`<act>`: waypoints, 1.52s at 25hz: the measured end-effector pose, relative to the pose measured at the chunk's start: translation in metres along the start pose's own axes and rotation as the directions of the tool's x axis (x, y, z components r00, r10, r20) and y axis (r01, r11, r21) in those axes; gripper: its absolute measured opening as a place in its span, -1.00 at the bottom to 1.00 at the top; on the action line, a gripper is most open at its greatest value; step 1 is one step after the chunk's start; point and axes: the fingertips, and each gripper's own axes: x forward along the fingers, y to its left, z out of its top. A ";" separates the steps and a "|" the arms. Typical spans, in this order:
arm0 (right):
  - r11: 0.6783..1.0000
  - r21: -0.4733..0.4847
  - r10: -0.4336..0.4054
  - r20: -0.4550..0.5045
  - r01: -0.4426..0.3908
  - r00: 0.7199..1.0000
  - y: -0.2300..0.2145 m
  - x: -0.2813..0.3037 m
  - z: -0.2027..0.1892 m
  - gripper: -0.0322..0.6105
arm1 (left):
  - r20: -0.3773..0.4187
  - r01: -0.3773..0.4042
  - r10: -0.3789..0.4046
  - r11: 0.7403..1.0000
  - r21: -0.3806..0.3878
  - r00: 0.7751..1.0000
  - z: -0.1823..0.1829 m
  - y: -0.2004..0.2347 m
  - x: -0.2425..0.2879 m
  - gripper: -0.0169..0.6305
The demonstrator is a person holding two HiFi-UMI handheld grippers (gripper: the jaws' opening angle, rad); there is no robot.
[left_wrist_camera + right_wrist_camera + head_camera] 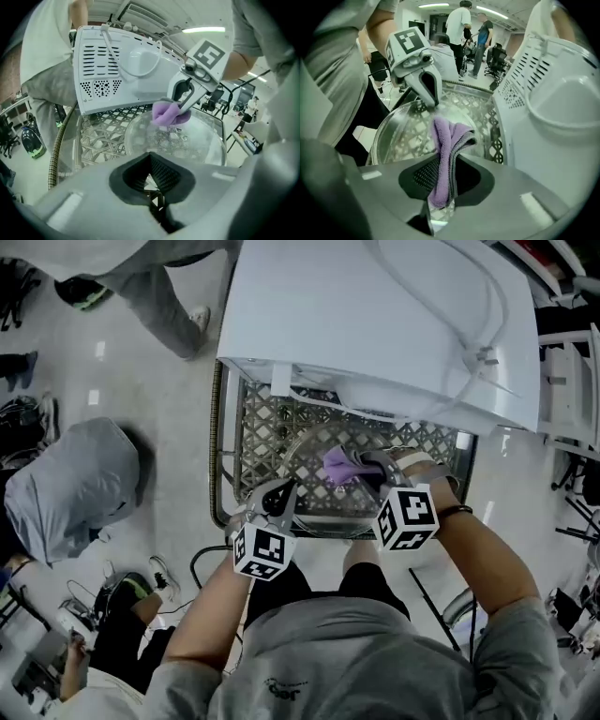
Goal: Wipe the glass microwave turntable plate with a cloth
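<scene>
The clear glass turntable plate lies on a metal lattice table in front of a white microwave. My left gripper is shut on the plate's near rim. My right gripper is shut on a folded purple cloth. It holds the cloth's free end down on the plate's top, close to the microwave.
The microwave overhangs the table's far side. A braided hose runs along the table's left edge. A crouching person in grey and another's legs are on the floor at left; cables lie nearby.
</scene>
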 end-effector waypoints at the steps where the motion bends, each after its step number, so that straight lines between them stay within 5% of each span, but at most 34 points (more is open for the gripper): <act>1: 1.000 0.014 -0.004 -0.017 0.004 1.000 0.001 -0.006 -0.014 -0.61 | -0.001 0.001 -0.001 1.000 -0.002 1.000 0.000 0.000 -0.001 -0.95; 7: 0.995 0.089 -0.026 -0.082 0.033 0.996 0.007 -0.028 -0.071 -0.61 | -0.002 0.004 -0.004 1.000 -0.003 1.000 0.001 0.004 -0.002 -0.95; 14: 0.994 0.097 -0.044 -0.059 0.050 0.997 0.007 -0.034 -0.072 -0.61 | -0.006 0.005 -0.005 1.000 -0.021 1.000 0.001 0.002 -0.002 -0.95; 20: 0.998 0.054 -0.024 0.089 0.019 0.996 0.018 -0.020 -0.001 -0.61 | -0.004 -0.008 0.008 1.000 -0.009 1.000 0.002 0.003 -0.001 -0.95; 26: 0.999 -0.045 0.026 0.132 -0.021 0.991 0.029 0.011 0.065 -0.61 | 0.000 -0.001 0.001 1.000 -0.005 1.000 0.003 0.001 0.000 -0.95; 38: 0.992 -0.102 0.084 0.060 -0.077 0.995 0.025 0.032 0.086 -0.62 | 0.002 -0.008 0.008 1.000 0.008 1.000 0.001 0.001 0.001 -0.95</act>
